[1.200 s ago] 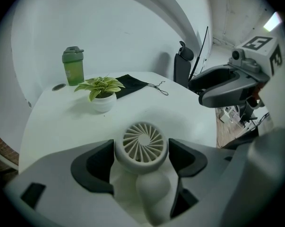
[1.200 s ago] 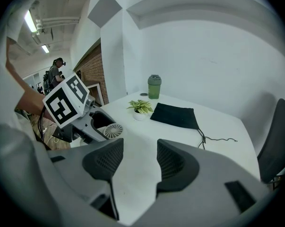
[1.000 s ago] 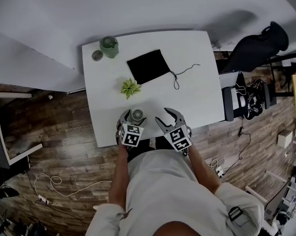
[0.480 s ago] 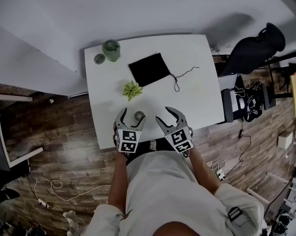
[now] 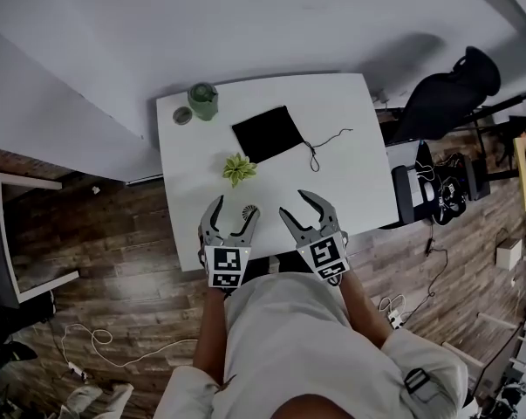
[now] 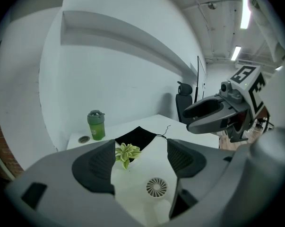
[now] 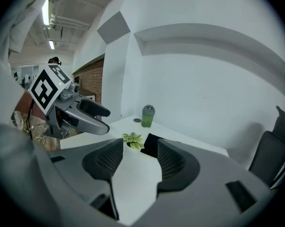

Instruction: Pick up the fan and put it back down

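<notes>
Fan [image 5: 249, 211] is sitting on the bench [image 5: 350, 147] near its front edge, on the person's left side, with the round grille facing up toward the cameras. Left gripper [image 5: 236, 207] is hovering over it. In the left gripper view the grille is showing low in the gap between the jaws, below and slightly right of centre. The pads are clear of it on both sides, so nothing is being gripped. The left jaws have just been closing partway with only air between them, and they are standing apart. Right gripper [image 5: 297, 212] is hanging beside the left one, toward the bench middle. Its jaws are also apart and empty, with only bare benchtop showing through its gap. The fan is lying ahead of and beneath the left jaws, well nearer the left hand than the right. I am seeing no clear long axis, since the face is reading as a disc. Any handle or base under it is being hidden by the jaw body. Judgement: any further grasp is falling to the left gripper, which would need to drop and tip downward so that the pads straddle the disc's rim. Plant [image 5: 239, 168] is sitting just behind the fan, near enough to be brushed on an overshoot. Black pouch [image 5: 269, 133] and green bottle [image 5: 202, 100] are lying further back, well clear.
</notes>
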`<state>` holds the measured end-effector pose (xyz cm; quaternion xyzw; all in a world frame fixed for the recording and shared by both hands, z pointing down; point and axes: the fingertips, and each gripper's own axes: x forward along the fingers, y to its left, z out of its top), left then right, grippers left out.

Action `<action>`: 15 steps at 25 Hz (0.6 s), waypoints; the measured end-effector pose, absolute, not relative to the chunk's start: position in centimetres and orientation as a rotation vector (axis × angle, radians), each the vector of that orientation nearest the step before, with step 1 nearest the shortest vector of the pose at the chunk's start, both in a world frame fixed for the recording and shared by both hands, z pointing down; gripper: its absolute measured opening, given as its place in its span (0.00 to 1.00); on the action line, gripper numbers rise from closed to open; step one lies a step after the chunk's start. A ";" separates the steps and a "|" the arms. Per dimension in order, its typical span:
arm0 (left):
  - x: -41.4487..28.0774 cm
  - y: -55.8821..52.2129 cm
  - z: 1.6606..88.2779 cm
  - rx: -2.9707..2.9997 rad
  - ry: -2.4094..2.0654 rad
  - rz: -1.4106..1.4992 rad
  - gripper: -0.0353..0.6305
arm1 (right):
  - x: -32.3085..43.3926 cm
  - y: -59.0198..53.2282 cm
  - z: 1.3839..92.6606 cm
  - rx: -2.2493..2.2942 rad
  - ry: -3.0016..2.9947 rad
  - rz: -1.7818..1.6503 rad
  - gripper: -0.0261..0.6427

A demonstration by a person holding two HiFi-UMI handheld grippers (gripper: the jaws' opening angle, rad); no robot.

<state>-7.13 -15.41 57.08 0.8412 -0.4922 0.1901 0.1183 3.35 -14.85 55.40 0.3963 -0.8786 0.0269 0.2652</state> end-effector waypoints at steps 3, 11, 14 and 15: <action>-7.3 -15.4 55.7 2.483 -1.461 0.535 0.56 | 3.3 -15.1 54.5 1.088 -2.385 0.054 0.38; -8.1 -15.7 54.2 2.509 -1.494 0.514 0.55 | 2.9 -15.4 53.4 1.112 -2.396 0.029 0.37; -8.5 -15.8 54.2 2.507 -1.501 0.512 0.54 | 2.8 -15.5 53.3 1.120 -2.396 0.027 0.37; -8.6 -15.8 54.1 2.506 -1.505 0.510 0.54 | 2.8 -15.5 53.2 1.123 -2.396 0.026 0.37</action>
